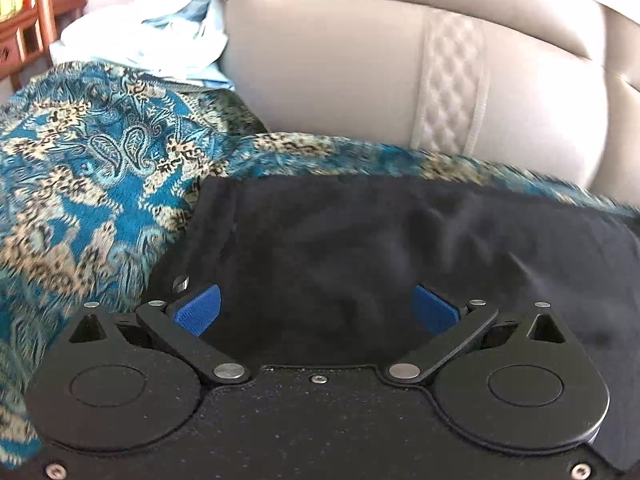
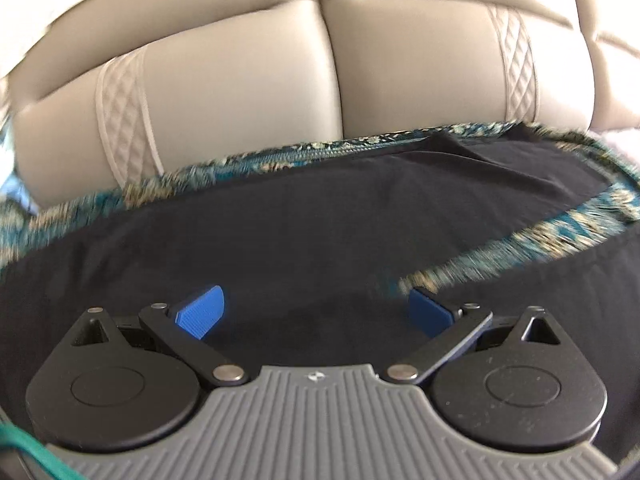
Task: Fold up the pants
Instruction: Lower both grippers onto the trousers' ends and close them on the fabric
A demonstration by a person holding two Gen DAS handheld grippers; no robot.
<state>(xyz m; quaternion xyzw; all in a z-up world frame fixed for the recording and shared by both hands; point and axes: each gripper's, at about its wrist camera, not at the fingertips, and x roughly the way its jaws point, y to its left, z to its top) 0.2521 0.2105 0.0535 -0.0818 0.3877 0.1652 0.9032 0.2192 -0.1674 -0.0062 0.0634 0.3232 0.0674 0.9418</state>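
Note:
Black pants (image 1: 360, 240) lie spread on a teal paisley cloth (image 1: 100, 168) over a sofa seat. My left gripper (image 1: 316, 312) is open just above the pants near their left edge, its blue pads (image 1: 200, 314) wide apart with black fabric between them. In the right wrist view the pants (image 2: 300, 232) stretch across the seat, with a second black part (image 2: 560, 280) at the right beyond a strip of paisley cloth (image 2: 520, 240). My right gripper (image 2: 316, 312) is open low over the pants, its blue pads (image 2: 202, 316) apart.
The beige leather sofa backrest (image 1: 340, 60) rises right behind the pants, also in the right wrist view (image 2: 248, 92). Light blue and white clothes (image 1: 160, 40) are heaped at the back left. A wooden table (image 1: 24, 36) stands far left.

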